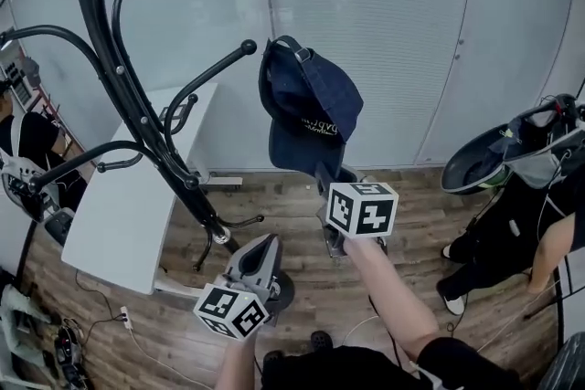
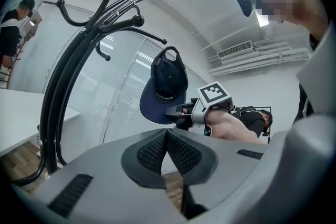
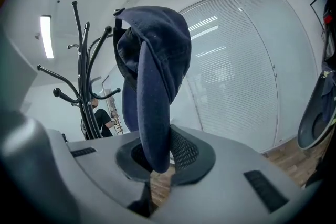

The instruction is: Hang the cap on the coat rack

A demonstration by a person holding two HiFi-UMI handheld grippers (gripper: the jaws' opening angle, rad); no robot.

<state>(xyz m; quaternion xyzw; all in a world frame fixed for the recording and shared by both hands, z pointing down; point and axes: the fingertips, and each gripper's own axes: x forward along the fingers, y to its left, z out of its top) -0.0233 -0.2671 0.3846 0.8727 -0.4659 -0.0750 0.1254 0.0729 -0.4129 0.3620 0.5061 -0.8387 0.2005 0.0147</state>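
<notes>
A navy cap (image 1: 306,110) hangs upright in the air, held by its brim in my right gripper (image 1: 324,180), which is shut on it. In the right gripper view the brim (image 3: 154,149) is pinched between the pads, with the crown (image 3: 157,50) above. The black coat rack (image 1: 137,110) stands to the left; its nearest ball-tipped hook (image 1: 248,46) is just left of the cap's back strap. My left gripper (image 1: 267,249) is lower, by the rack's base, shut and empty; its own view shows the jaws (image 2: 167,138) together, with the cap (image 2: 167,81) and rack (image 2: 79,65) beyond.
A white table (image 1: 128,196) stands behind the rack on the left. A seated person in black (image 1: 507,237) is at the right, and another person (image 1: 27,146) at the far left. Frosted glass panels with blinds (image 1: 393,23) form the back wall. Cables (image 1: 119,320) lie on the wooden floor.
</notes>
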